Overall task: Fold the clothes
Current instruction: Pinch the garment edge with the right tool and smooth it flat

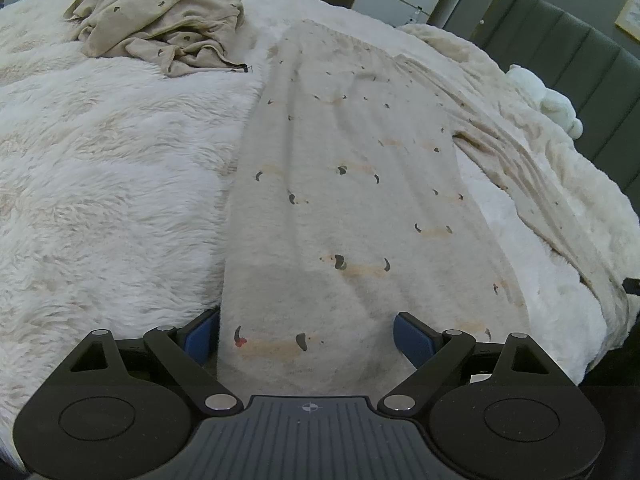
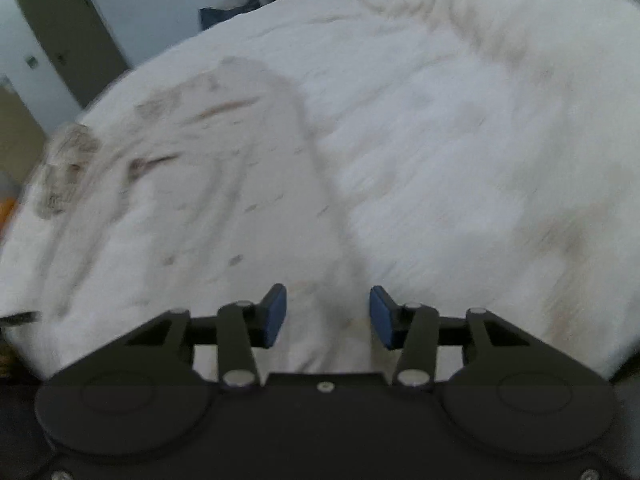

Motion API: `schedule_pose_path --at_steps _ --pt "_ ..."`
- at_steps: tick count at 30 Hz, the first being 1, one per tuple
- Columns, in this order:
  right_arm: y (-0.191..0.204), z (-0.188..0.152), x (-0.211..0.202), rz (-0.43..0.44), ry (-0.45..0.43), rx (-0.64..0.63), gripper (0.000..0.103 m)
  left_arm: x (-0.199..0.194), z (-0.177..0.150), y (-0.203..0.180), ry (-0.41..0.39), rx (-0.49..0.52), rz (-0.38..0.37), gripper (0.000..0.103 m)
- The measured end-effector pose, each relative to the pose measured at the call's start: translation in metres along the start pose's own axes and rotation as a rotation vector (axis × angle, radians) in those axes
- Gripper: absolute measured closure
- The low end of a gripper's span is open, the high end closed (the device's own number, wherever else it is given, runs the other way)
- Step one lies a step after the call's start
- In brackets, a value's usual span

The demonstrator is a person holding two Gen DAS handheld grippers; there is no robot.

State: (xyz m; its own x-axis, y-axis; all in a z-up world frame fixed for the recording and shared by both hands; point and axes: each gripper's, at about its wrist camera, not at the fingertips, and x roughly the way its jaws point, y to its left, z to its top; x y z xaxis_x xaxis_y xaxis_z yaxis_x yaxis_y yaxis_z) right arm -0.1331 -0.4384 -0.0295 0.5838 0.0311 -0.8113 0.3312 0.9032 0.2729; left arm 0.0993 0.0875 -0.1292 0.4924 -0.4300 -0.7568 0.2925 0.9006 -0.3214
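**Two cream garments on a shaggy bed cover**

Two pieces of pale cream fleece clothing printed with small dark and tan dachshund shapes lie on a white long-pile fur blanket that covers the bed. The long fleece pyjama trousers are spread flat and run away from the left camera, one leg on top and the other leg splayed off to the right. The crumpled fleece pyjama top sits in a heap near the far left corner, well apart from the trousers. A small white plush toy rests at the right edge against a grey-green padded headboard.

The left gripper points steeply down at the near hem of the trousers. Its blue-padded jaws stand wide, one on either side of the leg's end, with the left pad partly hidden behind the cloth edge; whether the pads press the fabric cannot be told.

The right gripper also tilts down over the blanket, at the near end of the trousers. This view is smeared with motion blur. Its jaws are parted about halfway, with nothing held between them.
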Motion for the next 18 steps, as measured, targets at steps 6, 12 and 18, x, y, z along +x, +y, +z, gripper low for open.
schedule_pose_path --at_steps 6,12,18 --pt "-0.017 -0.007 0.014 0.058 0.110 0.082 0.095 -0.002 -0.004 -0.008 -0.009 -0.020 -0.003 0.015" --pt "-0.017 -0.023 0.008 0.137 0.185 0.046 0.095 0.005 -0.001 -0.009 -0.009 -0.024 -0.006 0.015" --pt "0.008 -0.019 -0.010 0.134 0.138 -0.001 0.101 0.009 0.003 -0.010 -0.010 -0.035 -0.013 0.014"
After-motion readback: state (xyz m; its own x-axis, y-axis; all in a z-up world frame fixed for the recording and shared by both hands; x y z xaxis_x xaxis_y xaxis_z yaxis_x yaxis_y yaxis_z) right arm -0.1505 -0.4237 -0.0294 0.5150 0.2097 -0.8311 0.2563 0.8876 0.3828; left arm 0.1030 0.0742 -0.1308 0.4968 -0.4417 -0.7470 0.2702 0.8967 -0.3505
